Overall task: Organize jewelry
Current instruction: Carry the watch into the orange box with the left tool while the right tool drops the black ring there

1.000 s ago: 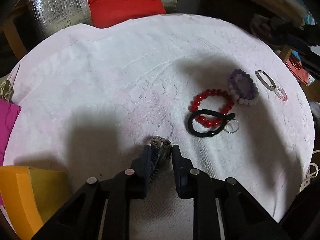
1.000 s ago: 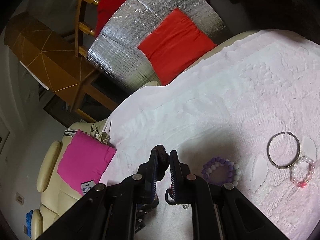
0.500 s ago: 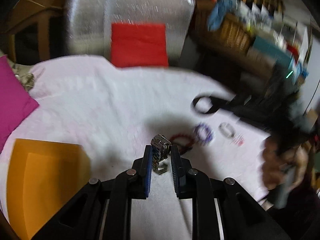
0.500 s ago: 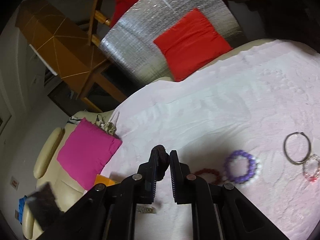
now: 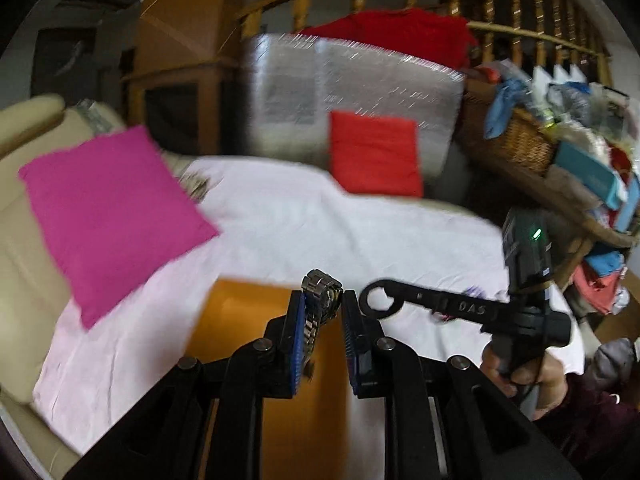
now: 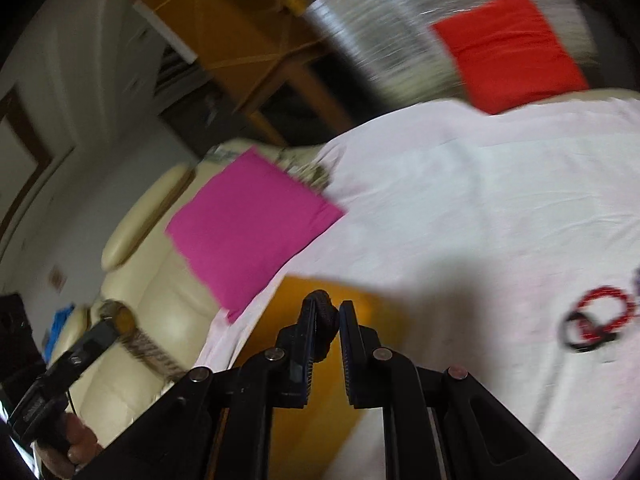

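Note:
My left gripper [image 5: 322,312] is shut on a silver metal watch [image 5: 320,294] and holds it above an orange box [image 5: 256,320] on the pink towel [image 5: 304,224]. My right gripper [image 6: 323,320] is shut on a black band [image 6: 326,316] and hangs over the same orange box [image 6: 320,396]. The right gripper also shows in the left wrist view [image 5: 376,300], close beside the left one. A red bead bracelet [image 6: 604,308] and a black loop [image 6: 580,334] lie on the towel at the right.
A magenta cushion [image 5: 108,212] lies on the cream sofa [image 6: 136,292] at the left. A red cushion [image 5: 374,158] leans on a silver padded panel [image 5: 352,88] behind. A wicker basket [image 5: 516,140] of clutter stands at the right.
Both grippers have lifted off the towel and swung left to above the orange box, each still holding its item. The remaining jewelry now lies far to the right.

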Available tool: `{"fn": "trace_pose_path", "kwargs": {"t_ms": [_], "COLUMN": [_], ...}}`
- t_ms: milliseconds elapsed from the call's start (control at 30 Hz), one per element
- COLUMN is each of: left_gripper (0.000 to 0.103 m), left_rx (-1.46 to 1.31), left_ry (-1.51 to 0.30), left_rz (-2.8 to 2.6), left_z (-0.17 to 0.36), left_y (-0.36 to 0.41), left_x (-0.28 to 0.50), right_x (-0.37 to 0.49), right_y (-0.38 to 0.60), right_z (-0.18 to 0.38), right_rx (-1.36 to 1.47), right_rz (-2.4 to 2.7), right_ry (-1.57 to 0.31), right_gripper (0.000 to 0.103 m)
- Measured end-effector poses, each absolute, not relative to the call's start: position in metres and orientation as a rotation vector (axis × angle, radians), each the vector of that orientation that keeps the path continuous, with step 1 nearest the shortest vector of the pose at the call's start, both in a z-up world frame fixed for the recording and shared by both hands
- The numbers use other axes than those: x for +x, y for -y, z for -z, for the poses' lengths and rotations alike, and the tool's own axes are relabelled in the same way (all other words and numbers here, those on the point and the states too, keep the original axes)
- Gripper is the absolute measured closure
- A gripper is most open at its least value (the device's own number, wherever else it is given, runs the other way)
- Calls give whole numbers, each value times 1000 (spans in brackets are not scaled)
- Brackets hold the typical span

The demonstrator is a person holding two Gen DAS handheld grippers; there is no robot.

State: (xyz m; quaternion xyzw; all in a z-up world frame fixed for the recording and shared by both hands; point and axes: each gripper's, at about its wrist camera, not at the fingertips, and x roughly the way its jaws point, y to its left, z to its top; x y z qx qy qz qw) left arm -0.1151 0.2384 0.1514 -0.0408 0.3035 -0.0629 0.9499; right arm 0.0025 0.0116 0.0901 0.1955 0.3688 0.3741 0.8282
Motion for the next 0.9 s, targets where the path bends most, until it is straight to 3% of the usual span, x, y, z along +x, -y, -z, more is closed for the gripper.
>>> {"fn": "trace_pose_path", "kwargs": {"t_ms": [333,367,433,467,500,633,800,900], "left_gripper": [84,82,82,78,76,69,50,48], "left_rx": [-137,-132,-119,-113,-108,-59,-37,-31], "left_ry": [-828,-846,-862,-861,-859,-811,-742,-725], "left_rz": [15,-1,-34,-45,-48,-42,5,51], "left_z": [-62,-56,-48,-48,-48,-63,-81,-85], "left_y": [-266,-263,-263,-262,-260,-243,-211,-188], "left_x": [-107,-105,-106,-105,-104,-106,-110,-109], "right_x": [-5,-4,1,2,2,4,10,15], "right_y": [-97,-97,-92,-86,-81,-45,3,40], "right_z": [-45,-44,-46,-48,-52,-69,-76,-79], "right_rx": [184,168,180,203,222,290,341,373], "right_rz": [-765,-746,-730,-724,-720,-709,-645,-592], "right_ry": [-915,-913,-917,-905,-888,-811,-795,-805], "right_gripper": [89,83,59,38,31,31,31,32]}}
